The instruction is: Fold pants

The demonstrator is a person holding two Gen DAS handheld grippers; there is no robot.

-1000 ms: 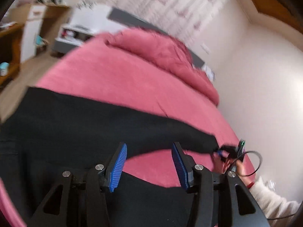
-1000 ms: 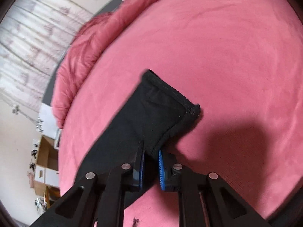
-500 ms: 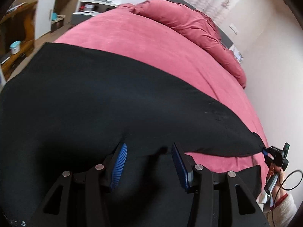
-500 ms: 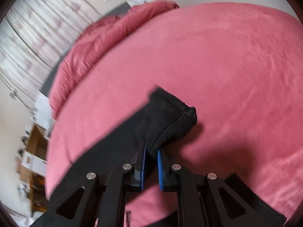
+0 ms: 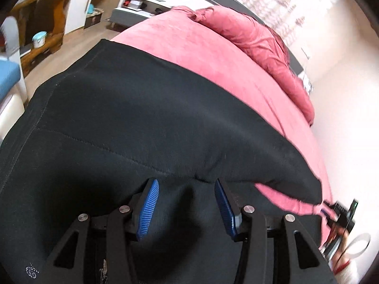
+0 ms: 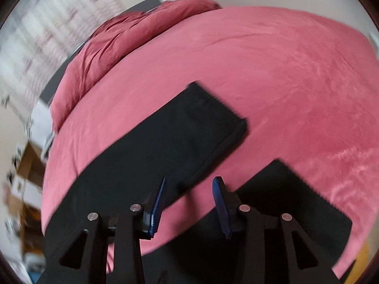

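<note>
Black pants (image 5: 146, 123) lie spread on a pink bed (image 5: 213, 56). In the left wrist view my left gripper (image 5: 187, 203) is open and empty, low over the seat and crotch of the pants. In the right wrist view one leg (image 6: 180, 137) lies flat with its hem toward the far right, and the other leg (image 6: 291, 196) lies nearer. My right gripper (image 6: 189, 201) is open and empty above the pink gap between the legs. The right gripper also shows at the right edge of the left wrist view (image 5: 341, 215).
A bunched pink duvet (image 6: 132, 37) lies at the head of the bed. Wooden shelves (image 5: 40, 30) and a white unit (image 5: 139, 2) stand beyond the bed's left side. A curtain (image 6: 28, 37) and a wall bound the far side.
My right gripper opened and let go of the leg hem, which now lies flat on the bed. My left gripper moved lower and closer over the pants.
</note>
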